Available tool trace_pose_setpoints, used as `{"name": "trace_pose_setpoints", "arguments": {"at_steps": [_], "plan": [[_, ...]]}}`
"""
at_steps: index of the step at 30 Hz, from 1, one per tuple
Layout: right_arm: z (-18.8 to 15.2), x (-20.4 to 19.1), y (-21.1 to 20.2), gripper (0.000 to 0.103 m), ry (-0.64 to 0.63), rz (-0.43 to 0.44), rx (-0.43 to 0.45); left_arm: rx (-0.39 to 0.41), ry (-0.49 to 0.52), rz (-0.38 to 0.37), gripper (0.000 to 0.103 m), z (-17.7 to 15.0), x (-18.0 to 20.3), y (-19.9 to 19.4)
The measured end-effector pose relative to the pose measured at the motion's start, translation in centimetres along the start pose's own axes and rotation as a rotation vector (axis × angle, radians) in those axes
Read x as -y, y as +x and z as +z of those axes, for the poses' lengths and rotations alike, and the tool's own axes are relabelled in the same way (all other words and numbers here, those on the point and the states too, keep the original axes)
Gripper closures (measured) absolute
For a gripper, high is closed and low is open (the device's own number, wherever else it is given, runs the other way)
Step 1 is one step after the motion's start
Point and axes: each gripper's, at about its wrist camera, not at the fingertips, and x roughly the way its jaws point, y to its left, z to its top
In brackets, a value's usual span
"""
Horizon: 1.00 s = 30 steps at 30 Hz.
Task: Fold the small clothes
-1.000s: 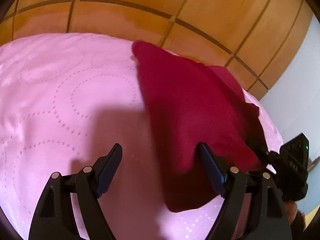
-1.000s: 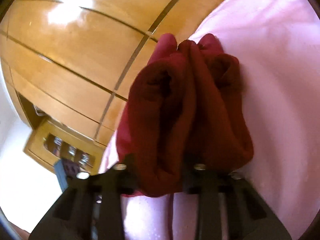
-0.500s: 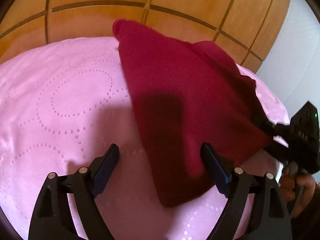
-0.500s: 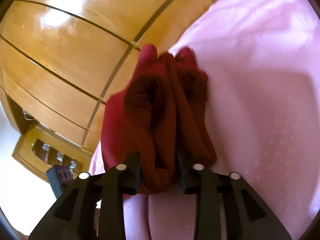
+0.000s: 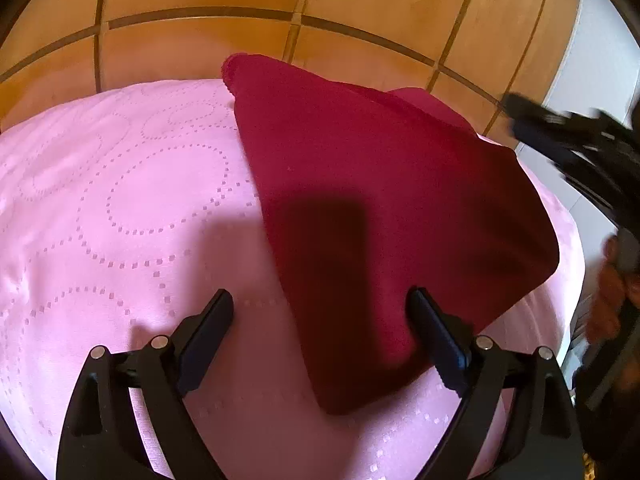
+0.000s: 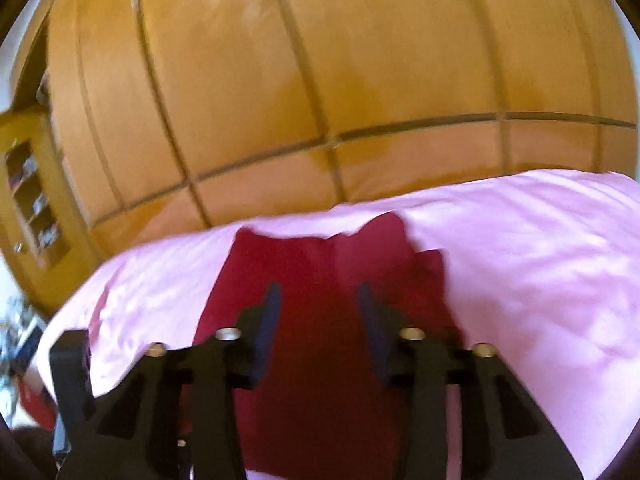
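A dark red small garment (image 5: 380,216) lies folded flat on the pink sheet (image 5: 120,208). My left gripper (image 5: 320,312) is open and empty, hovering low over the garment's near left edge. My right gripper (image 6: 318,300) is open and empty just above the same garment (image 6: 320,264), with nothing between its jaws. In the left wrist view the right gripper (image 5: 560,140) shows blurred at the far right, lifted clear of the cloth.
The pink sheet (image 6: 540,260) with a dotted ring pattern covers a bed. A wooden panelled wall (image 5: 320,0) stands behind it. A wooden shelf unit (image 6: 32,192) is at the left in the right wrist view. A white wall (image 5: 592,52) is at the right.
My right gripper let go of the bunched red garment, opened and pulled back and up. The garment now lies flat. My left gripper stayed open and shifted slightly.
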Motion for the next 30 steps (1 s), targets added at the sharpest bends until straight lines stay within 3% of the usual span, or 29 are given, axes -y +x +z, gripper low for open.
{"name": "trace_pose_setpoints", "arguments": {"at_steps": [2, 4, 5, 6, 9, 13, 16, 17, 19, 20, 21, 24, 28, 30], "plan": [[-0.4, -0.1, 1.3, 0.072, -0.002, -0.001, -0.058, -0.001, 0.008, -0.003, 0.013, 0.0, -0.1, -0.1], [-0.9, 0.9, 3.5, 0.087, 0.012, -0.101, -0.126, -0.004, 0.011, -0.011, 0.013, 0.2, -0.2, -0.2], [-1.3, 1.8, 4.4, 0.103, 0.024, -0.166, -0.156, -0.004, 0.012, -0.017, 0.012, 0.1, -0.4, -0.5], [-2.2, 3.7, 5.2, 0.103, 0.076, -0.179, -0.169, -0.005, 0.011, -0.033, 0.011, 0.2, -0.5, -0.6], [-3.6, 6.4, 4.7, 0.103, 0.217, -0.070, -0.104, 0.037, -0.008, -0.071, 0.009, 0.3, -0.7, -1.8], [-4.0, 6.0, 3.7, 0.103, 0.192, -0.073, -0.076, 0.123, -0.066, -0.086, 0.005, 1.2, -1.8, -3.0], [-4.2, 6.5, 2.5, 0.103, 0.255, -0.016, -0.050, 0.086, -0.135, -0.105, 0.005, 2.0, -3.1, -2.1], [-4.3, 6.6, 2.0, 0.099, 0.276, 0.001, -0.039, 0.081, -0.150, -0.107, 0.005, 2.3, -3.5, -1.9], [-4.3, 6.7, 0.4, 0.070, 0.290, -0.002, 0.006, 0.067, -0.179, -0.132, 0.004, 2.8, -4.3, -1.3], [-4.1, 6.5, -0.2, 0.035, 0.284, -0.018, 0.032, 0.057, -0.194, -0.149, 0.004, 3.0, -4.5, -0.9], [-3.8, 6.5, -1.1, 0.010, 0.278, -0.048, 0.062, 0.038, -0.217, -0.178, 0.003, 3.4, -4.8, -0.4], [-3.3, 7.5, -1.5, 0.010, 0.291, -0.056, 0.024, -0.027, -0.281, -0.238, 0.003, 3.9, -5.0, 1.5], [-5.1, 10.6, 1.4, 0.010, 0.487, 0.107, -0.156, -0.052, -0.287, -0.274, 0.003, 4.5, -4.6, 2.9], [-5.8, 11.3, 1.9, 0.010, 0.564, 0.152, -0.147, -0.075, -0.257, -0.291, 0.004, 4.8, -3.9, 3.5]]}}
